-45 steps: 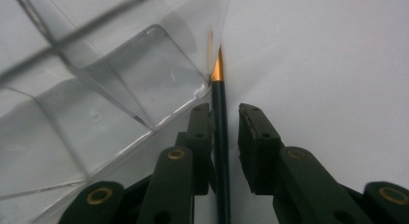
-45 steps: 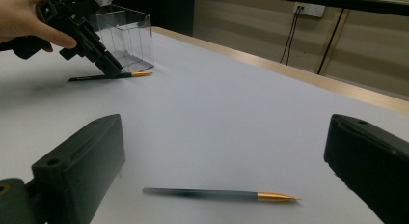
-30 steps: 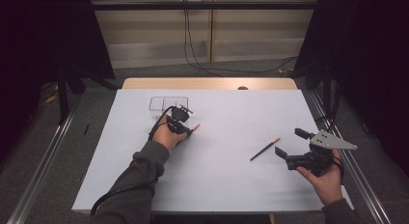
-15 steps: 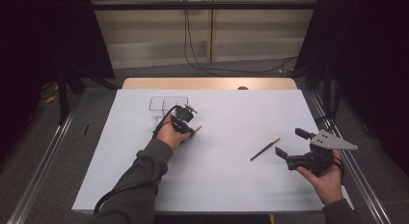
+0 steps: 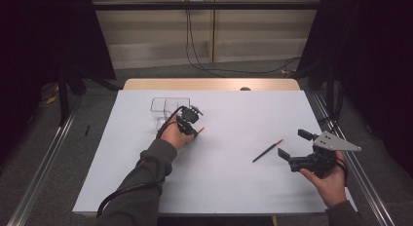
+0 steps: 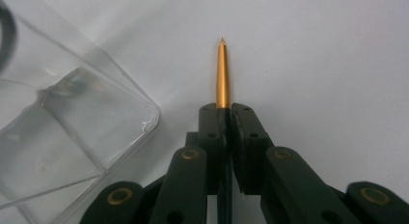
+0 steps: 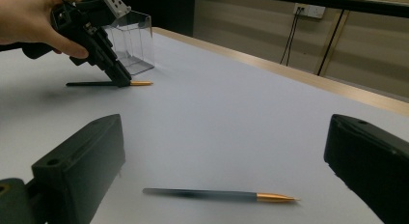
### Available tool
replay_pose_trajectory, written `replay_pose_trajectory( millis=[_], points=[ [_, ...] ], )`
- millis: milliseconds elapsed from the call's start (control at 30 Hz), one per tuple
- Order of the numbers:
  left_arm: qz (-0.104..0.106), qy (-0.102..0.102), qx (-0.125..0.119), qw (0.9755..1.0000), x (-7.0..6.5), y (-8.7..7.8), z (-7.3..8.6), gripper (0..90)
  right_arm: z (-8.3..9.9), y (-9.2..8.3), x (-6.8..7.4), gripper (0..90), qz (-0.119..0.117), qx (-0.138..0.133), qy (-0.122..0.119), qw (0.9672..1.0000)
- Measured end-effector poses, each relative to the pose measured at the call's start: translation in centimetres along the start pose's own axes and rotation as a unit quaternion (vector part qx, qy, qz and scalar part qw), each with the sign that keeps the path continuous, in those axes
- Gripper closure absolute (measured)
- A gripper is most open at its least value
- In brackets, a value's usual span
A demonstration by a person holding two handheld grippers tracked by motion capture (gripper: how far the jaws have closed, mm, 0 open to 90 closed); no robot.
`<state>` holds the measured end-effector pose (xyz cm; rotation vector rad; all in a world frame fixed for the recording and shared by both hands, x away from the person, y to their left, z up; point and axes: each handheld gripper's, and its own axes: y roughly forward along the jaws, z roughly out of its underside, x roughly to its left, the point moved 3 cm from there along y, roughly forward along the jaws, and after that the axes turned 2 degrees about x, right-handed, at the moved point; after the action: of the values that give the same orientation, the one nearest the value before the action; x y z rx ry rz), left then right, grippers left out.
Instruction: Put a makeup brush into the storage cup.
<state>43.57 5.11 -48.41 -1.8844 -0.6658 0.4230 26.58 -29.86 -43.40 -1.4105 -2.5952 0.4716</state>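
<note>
My left gripper (image 5: 195,131) is shut on a slim dark pen whose gold tip (image 6: 222,74) sticks out past the closed jaws. In the right gripper view that pen (image 7: 96,83) lies nearly flat, low over the white sheet, with the left gripper (image 7: 123,81) clamped near its gold end. A clear plastic box (image 5: 165,109) stands just to the left of it, close to the jaws (image 6: 72,118). A second dark pen with a gold tip (image 5: 267,150) lies loose on the sheet. My right gripper (image 5: 294,144) stands open just right of it, nothing between its jaws (image 7: 224,142).
A white sheet (image 5: 234,187) covers the table, with a wooden strip (image 5: 209,84) along the far edge. Metal rails (image 5: 360,177) run down both sides. Cables hang on the wall behind.
The left hand has edged slightly to the right with the pen in its jaws. The right hand and the loose pen have stayed put.
</note>
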Motion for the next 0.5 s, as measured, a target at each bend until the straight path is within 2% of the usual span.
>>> replay_pose_trajectory(
  millis=[133,167,267,400,433,500],
  points=[
    [0.0,-0.003,-0.006,1.0,-0.1,-0.1,0.1,83.7,0.0,0.0,0.0,0.2,-0.003,0.003,-0.001,1.0],
    [-0.001,0.008,-0.003,1.0,-0.1,-0.2,0.1,83.7,0.0,0.0,0.0,0.2,-0.003,0.003,-0.001,1.0],
    [0.008,-0.003,-0.016,0.9998,-0.3,-0.4,0.1,83.7,0.0,0.0,0.0,0.2,-0.004,0.001,0.001,1.0],
    [0.02,-0.018,-0.044,0.9987,-0.1,-1.4,0.0,83.7,0.1,0.1,0.0,0.2,-0.005,0.003,0.002,1.0],
    [0.02,-0.012,-0.051,0.9984,0.0,-1.6,-0.1,83.7,0.1,0.1,0.0,0.2,-0.004,0.002,0.001,1.0],
    [0.032,-0.02,-0.066,0.9971,0.1,-2.2,-0.1,83.7,0.1,0.2,0.0,0.2,-0.004,0.002,-0.002,1.0]
  ],
)
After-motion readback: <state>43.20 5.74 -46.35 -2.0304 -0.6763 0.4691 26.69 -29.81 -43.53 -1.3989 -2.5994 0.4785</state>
